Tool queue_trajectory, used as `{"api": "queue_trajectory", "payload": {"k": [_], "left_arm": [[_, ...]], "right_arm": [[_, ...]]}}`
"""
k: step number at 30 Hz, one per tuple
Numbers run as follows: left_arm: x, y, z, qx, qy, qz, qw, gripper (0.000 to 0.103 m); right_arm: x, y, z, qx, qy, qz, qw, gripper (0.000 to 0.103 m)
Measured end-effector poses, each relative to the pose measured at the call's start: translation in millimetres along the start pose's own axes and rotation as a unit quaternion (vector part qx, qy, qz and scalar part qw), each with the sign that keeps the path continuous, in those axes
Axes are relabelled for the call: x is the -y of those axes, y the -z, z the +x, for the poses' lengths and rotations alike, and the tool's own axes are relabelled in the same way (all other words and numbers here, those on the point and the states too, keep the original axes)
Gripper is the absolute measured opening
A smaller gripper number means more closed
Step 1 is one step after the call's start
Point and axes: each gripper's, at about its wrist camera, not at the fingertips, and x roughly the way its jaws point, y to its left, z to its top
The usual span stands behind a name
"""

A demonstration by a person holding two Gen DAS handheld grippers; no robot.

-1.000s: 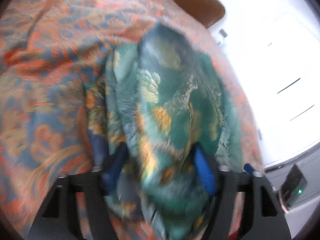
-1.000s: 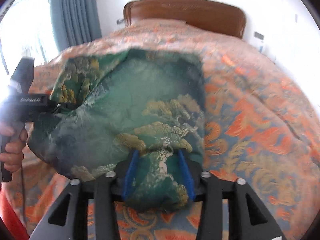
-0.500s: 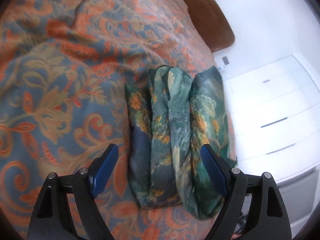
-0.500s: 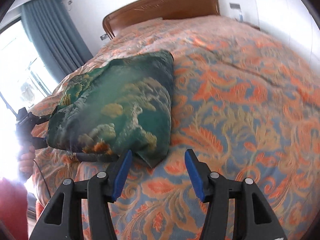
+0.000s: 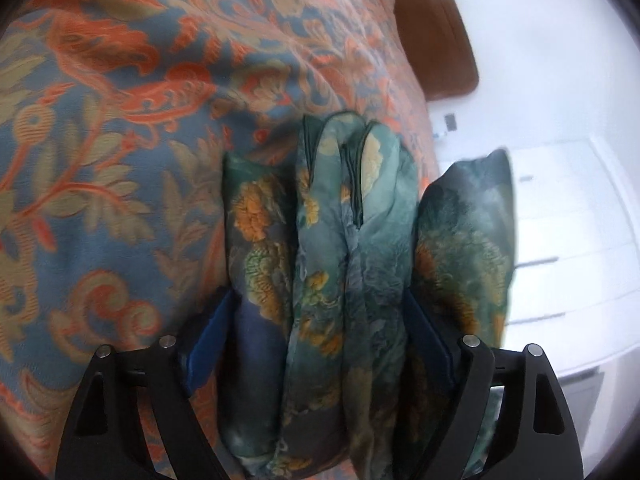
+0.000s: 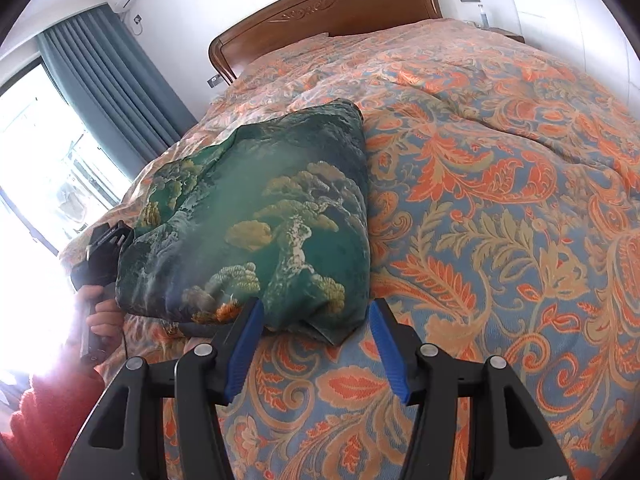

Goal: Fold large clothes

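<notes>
**Folded bundle sits in the left jaws, just ahead of the right ones**

Left wrist view: we see the left gripper (image 5: pixel 318 300) with its jaws wide apart, straddling the near end of the folded green printed garment (image 5: pixel 320 240). Most of the stacked folds fill the gap between the blue pads, and one outer fold bulges outside the right-hand finger. The cloth shows no pinch, so we judge the jaws as around the bundle rather than clamped on it. The folds run straight away from us, along the line of the fingers, over the orange and blue bedspread (image 5: pixel 100 160).

Right wrist view: the right gripper (image 6: pixel 316 308) has its jaws apart with nothing between them. The garment lies on the bedspread ahead and to the left. Its near corner is just in front of the fingertips and closer to the left-hand pad. Its long side stretches away toward the left gripper, which a hand (image 6: pixel 102 316) holds at the far end.

We judge that the next move depends on this: the left gripper is already at the bundle, while the right one must go forward and left to meet its corner.
</notes>
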Motion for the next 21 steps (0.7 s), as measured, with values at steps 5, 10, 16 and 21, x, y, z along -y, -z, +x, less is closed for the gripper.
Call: {"api": "queue_trajectory", "payload": {"k": [5, 10, 16, 21], "left_arm": [[14, -4, 16, -0.012, -0.077, 0.050, 0.9957, 0.058], [18, -5, 23, -0.018, -0.097, 0.060, 0.9933, 0.051], [29, -6, 40, -0.021, -0.123, 0.069, 0.9897, 0.051], [30, -8, 53, -0.013, -0.117, 0.050, 0.9918, 0.065]], "right_arm": [[19, -31, 12, 0.001, -0.015, 0.002, 1.000, 0.068], [61, -58, 64, -0.071, -0.064, 0.061, 0.994, 0.069], [84, -78, 131, -0.129, -0.214, 0.143, 0.958, 0.077], [59, -91, 163, -0.157, -0.205, 0.118, 0.959, 0.086]]}}
